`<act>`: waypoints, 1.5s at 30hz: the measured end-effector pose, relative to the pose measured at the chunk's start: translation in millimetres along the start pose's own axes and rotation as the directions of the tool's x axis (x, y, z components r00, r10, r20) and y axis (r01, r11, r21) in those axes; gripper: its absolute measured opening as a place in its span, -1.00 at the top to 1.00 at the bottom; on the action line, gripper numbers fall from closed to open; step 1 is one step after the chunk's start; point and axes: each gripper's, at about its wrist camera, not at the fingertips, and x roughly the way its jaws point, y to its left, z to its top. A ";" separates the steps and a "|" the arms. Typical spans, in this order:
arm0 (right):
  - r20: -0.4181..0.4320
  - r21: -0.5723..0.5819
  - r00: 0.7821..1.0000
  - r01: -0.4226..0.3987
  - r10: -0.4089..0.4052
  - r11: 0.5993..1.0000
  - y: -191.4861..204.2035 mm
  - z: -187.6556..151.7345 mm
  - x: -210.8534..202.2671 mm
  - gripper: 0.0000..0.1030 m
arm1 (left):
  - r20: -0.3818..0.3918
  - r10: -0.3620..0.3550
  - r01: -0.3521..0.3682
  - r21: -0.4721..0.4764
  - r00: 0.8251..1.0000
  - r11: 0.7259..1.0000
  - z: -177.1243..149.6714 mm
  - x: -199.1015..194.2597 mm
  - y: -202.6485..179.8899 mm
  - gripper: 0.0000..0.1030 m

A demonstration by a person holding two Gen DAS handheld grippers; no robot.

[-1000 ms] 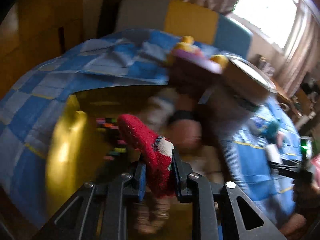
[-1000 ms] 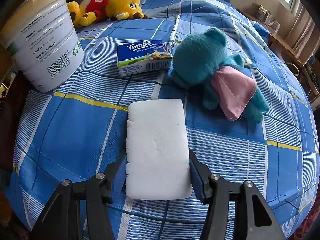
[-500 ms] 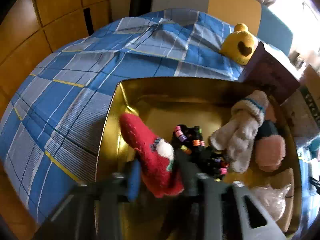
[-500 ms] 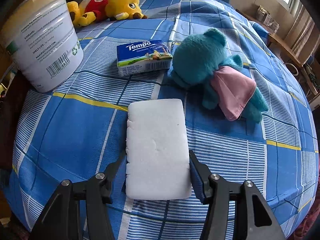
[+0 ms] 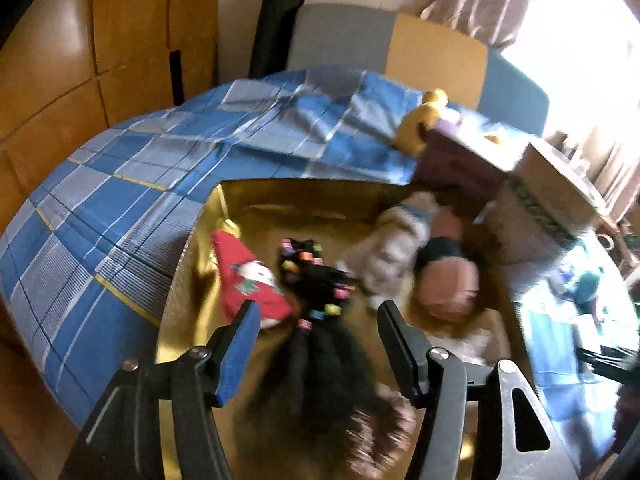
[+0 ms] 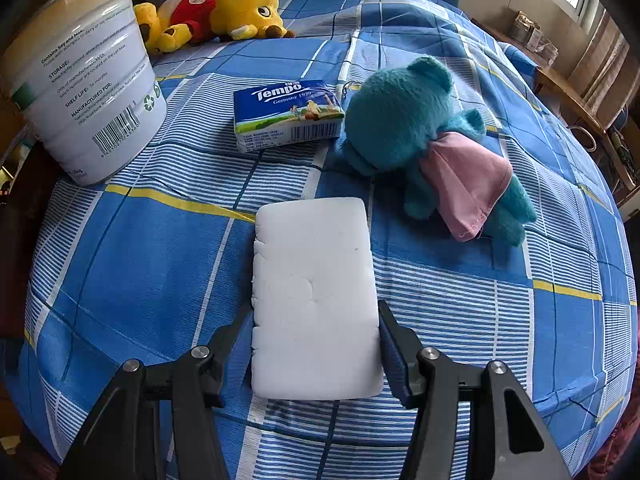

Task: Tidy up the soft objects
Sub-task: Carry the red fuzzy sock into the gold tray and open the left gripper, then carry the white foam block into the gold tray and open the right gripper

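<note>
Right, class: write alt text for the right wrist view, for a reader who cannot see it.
The right gripper grips a white foam block on a blue checked bedspread. Beyond lie a teal plush toy, a tissue pack, a white tin and a yellow bear.

My bed cover (image 6: 120, 264) is blue with white stripes and yellow lines. The sponge (image 6: 314, 300) is white, the plush bear (image 6: 400, 120) is teal with a pink cloth (image 6: 468, 184). In my gold tray (image 5: 176, 280) the sock (image 5: 244, 280) is red, with a black bundle (image 5: 316, 280) beside it.
</note>
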 end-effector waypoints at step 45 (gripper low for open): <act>0.129 -0.014 0.991 0.044 -0.042 0.999 11.7 63.9 -86.5 -0.06 | 0.006 -0.077 0.076 0.128 0.997 0.989 -50.2 -34.5 -39.8 -0.36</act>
